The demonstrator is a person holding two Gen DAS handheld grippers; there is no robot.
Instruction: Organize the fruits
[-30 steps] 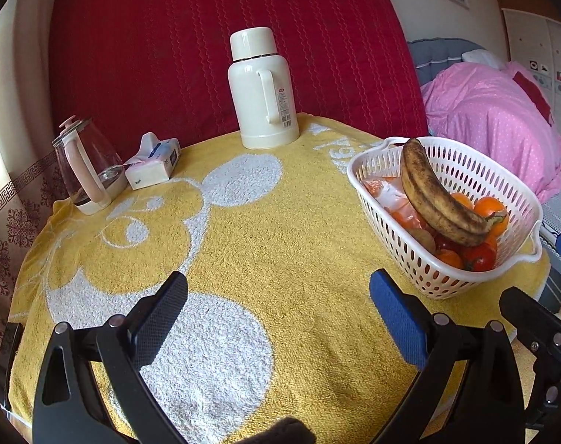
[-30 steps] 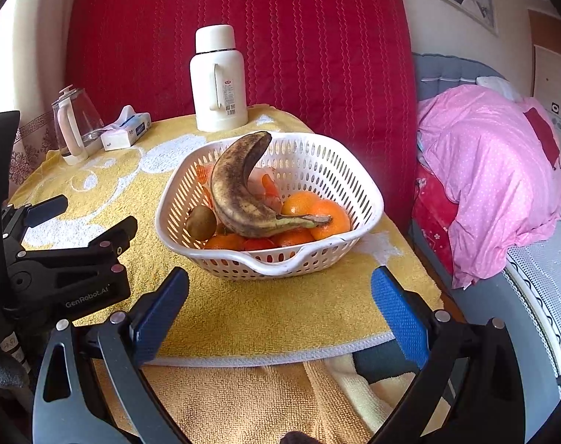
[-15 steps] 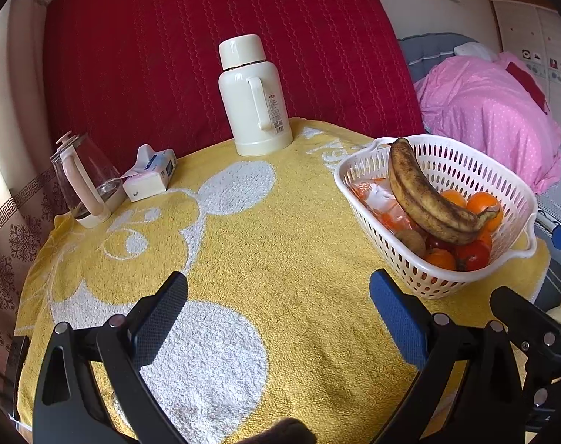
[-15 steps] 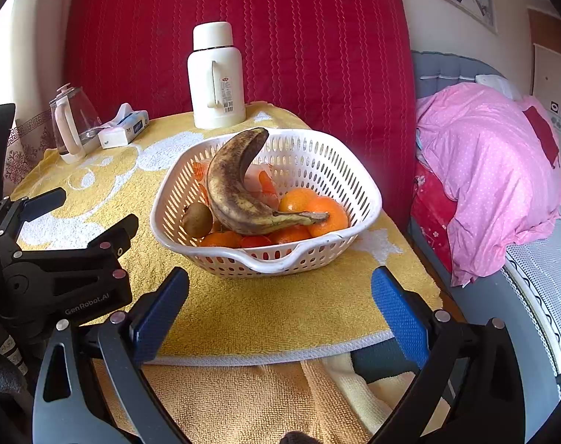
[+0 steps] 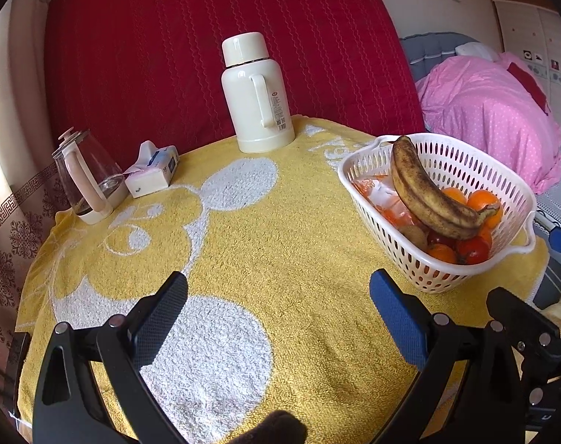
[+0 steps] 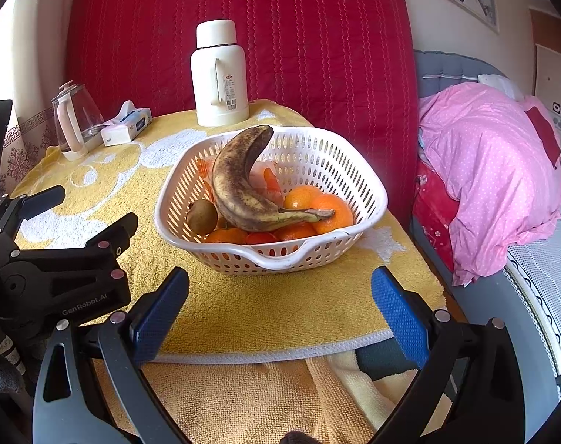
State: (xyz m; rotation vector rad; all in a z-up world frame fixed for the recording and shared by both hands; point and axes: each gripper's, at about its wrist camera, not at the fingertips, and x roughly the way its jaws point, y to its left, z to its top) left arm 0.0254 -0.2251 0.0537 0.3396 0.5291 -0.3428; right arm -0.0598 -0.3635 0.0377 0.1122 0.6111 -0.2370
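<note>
A white slotted basket [image 6: 328, 248] [image 5: 421, 277] stands on the right part of the yellow towel-covered table [image 5: 273, 244]. In it a brown-spotted banana [image 6: 236, 188] [image 5: 417, 192] lies on top of several oranges [image 6: 328, 211], a red tomato [image 5: 473, 249], a kiwi [image 6: 202, 216] and an orange-printed plastic bag [image 5: 384, 196]. My left gripper [image 5: 278, 309] hangs open over the towel, left of the basket, holding nothing. My right gripper [image 6: 280, 301] is open and empty near the table's front edge, just short of the basket. The left gripper's black body [image 6: 58, 259] shows in the right wrist view.
A cream thermos flask [image 5: 256, 92] stands at the back of the table. A glass kettle [image 5: 84, 175] and a tissue pack [image 5: 151, 175] sit at the back left. A red quilted panel [image 5: 206, 37] rises behind. A bed with pink bedding [image 6: 495, 170] lies to the right.
Both grippers have drifted slightly forward and down, so the basket looks a little nearer. The jaws stay open and no fruit has moved.
</note>
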